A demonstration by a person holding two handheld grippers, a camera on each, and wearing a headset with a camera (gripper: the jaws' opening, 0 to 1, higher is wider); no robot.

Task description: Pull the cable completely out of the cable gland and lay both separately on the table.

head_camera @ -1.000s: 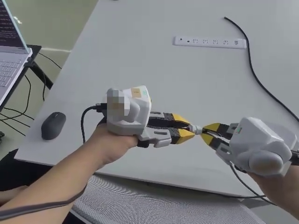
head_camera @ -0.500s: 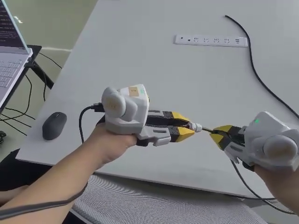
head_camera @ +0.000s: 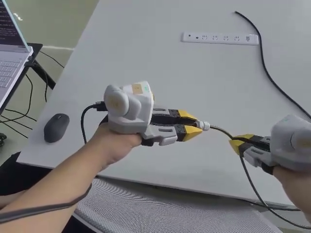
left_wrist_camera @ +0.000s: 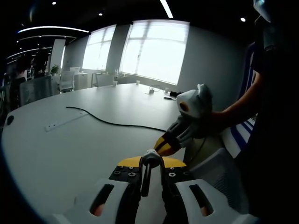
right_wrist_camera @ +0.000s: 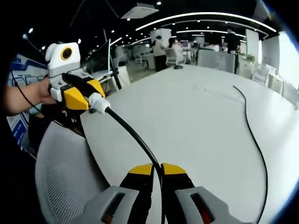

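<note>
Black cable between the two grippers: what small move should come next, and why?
Probably draw the right gripper, shut on the black cable, farther from the left gripper: the cable runs into the white cable gland in the left jaws, so it isn't out yet.

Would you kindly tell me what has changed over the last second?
The right gripper, shut on the cable, has pulled away from the left gripper, drawing a stretch of cable out of the cable gland. The left gripper stays shut on the gland, roughly where it was.
</note>
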